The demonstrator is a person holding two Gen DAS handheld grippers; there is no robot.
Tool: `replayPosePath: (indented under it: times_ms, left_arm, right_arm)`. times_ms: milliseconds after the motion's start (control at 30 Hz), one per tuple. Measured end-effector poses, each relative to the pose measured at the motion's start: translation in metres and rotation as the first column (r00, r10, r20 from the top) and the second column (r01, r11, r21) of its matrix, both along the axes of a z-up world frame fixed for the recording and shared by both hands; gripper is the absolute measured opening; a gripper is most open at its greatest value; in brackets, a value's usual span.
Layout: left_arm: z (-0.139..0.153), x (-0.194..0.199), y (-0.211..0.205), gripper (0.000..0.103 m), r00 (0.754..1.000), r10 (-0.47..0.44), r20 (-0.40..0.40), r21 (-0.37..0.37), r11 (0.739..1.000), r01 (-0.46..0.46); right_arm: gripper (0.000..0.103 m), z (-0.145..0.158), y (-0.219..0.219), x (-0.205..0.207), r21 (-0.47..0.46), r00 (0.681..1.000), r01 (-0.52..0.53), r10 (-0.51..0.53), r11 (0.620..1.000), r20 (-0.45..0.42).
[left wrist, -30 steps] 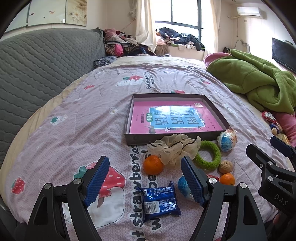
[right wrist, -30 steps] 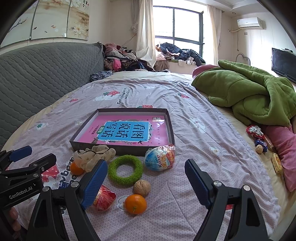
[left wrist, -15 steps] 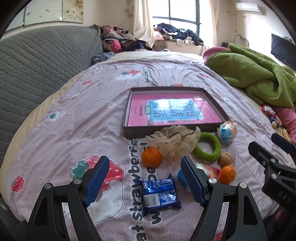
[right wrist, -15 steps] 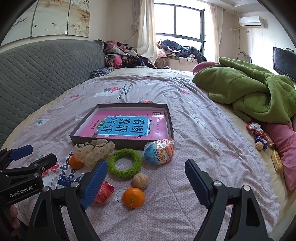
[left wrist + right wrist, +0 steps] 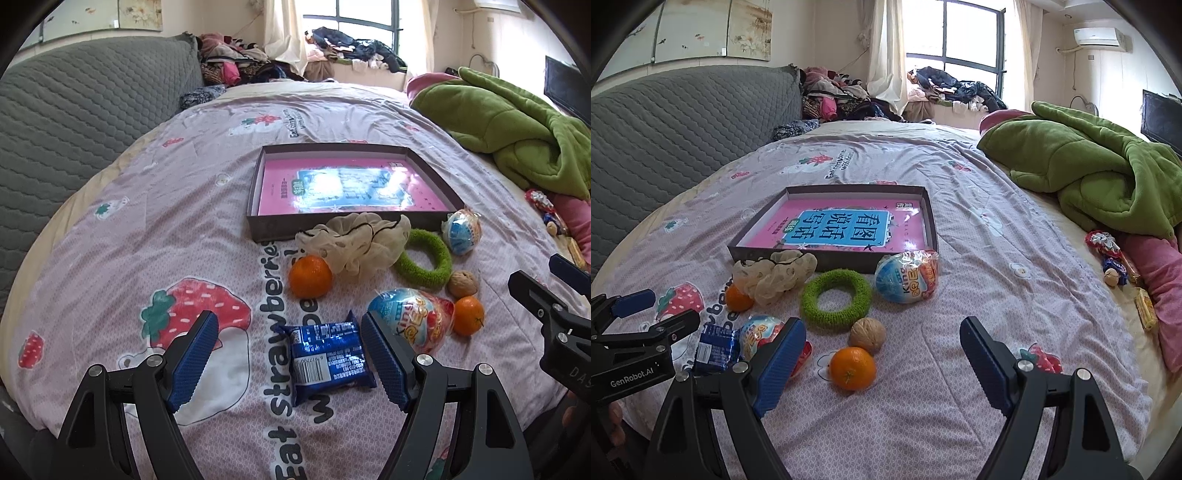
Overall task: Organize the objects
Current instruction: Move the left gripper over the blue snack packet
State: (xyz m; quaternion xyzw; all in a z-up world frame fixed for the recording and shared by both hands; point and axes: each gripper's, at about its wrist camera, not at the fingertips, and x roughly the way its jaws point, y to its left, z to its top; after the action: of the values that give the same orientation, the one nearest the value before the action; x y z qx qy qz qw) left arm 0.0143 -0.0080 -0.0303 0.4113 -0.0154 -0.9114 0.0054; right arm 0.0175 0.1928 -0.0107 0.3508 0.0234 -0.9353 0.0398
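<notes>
A shallow dark box (image 5: 258, 229) (image 5: 931, 218) with a pink book inside lies on the bed. In front of it lie a cream scrunchie (image 5: 354, 240) (image 5: 775, 273), a green ring (image 5: 424, 258) (image 5: 834, 295), two oranges (image 5: 310, 277) (image 5: 852, 367), a walnut (image 5: 462, 283) (image 5: 867, 335), two wrapped egg toys (image 5: 461, 232) (image 5: 908, 277) and a blue snack packet (image 5: 325, 354) (image 5: 714, 347). My left gripper (image 5: 288, 358) is open above the blue packet. My right gripper (image 5: 882, 362) is open, close above the near orange.
A green blanket (image 5: 1089, 166) is heaped at the right. Small sweets (image 5: 1108, 258) lie by a pink pillow at the right edge. A grey quilted headboard (image 5: 74, 122) runs along the left. Clothes are piled by the window.
Both grippers have moved forward and lower toward the objects. The blue packet now lies between my left fingers' line of sight. Both stay open.
</notes>
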Motion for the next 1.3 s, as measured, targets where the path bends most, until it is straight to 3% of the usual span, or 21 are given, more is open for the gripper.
replayPosePath:
  times_ms: [667,1300]
  left_arm:
    - [-0.015,0.009,0.007,0.08,0.998,-0.022,0.061,0.0,1.0,0.022]
    - [-0.045,0.009,0.008,0.08,0.986,-0.044,0.159,0.027,0.999,0.04]
  right_arm:
    - [0.085,-0.012,-0.006,0.006,0.024,0.998,-0.027,0.026,0.999,0.053]
    - [0.085,-0.041,-0.017,0.008,0.058,0.987,-0.082,0.073,0.995,0.143]
